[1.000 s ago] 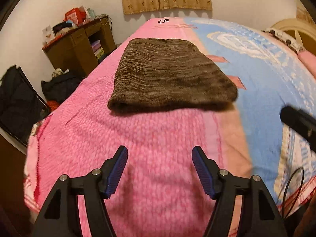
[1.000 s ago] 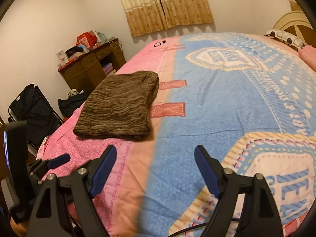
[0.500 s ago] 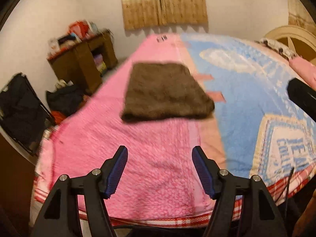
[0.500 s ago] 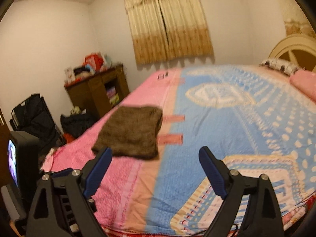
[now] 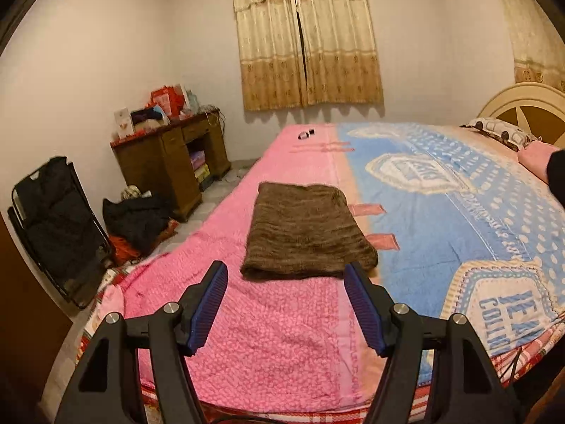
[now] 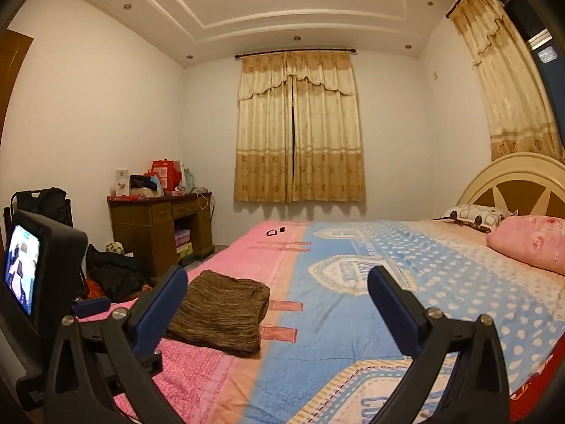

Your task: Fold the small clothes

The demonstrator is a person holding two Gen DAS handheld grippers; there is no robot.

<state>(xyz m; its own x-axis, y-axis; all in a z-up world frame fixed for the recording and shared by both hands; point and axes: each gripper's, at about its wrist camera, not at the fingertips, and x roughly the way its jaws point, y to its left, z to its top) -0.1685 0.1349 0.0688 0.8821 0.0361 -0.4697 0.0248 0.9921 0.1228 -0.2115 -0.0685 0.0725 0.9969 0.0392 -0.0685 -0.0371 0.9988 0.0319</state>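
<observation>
A folded brown knitted garment (image 5: 306,233) lies flat on the pink side of the bed cover (image 5: 268,346); in the right wrist view the same garment (image 6: 222,312) shows left of centre. My left gripper (image 5: 286,282) hangs open above the near end of the bed, well short of the garment, with nothing between its blue pads. My right gripper (image 6: 277,288) is held level over the bed's near edge, its jaws opening wide and empty. The left gripper's body and its small screen (image 6: 21,274) show at the left edge of the right wrist view.
A wooden desk (image 5: 169,162) piled with boxes stands by the far left wall, dark bags (image 5: 134,219) on the floor before it. Pillows (image 6: 529,243) and a headboard (image 6: 519,183) lie at right. Two small dark items (image 5: 305,134) rest at the bed's far end. Curtains (image 6: 298,130) cover the window.
Both grippers have risen and drawn back from the garment, which now looks smaller and farther off. The right gripper tilted up to level and its jaws spread wider.
</observation>
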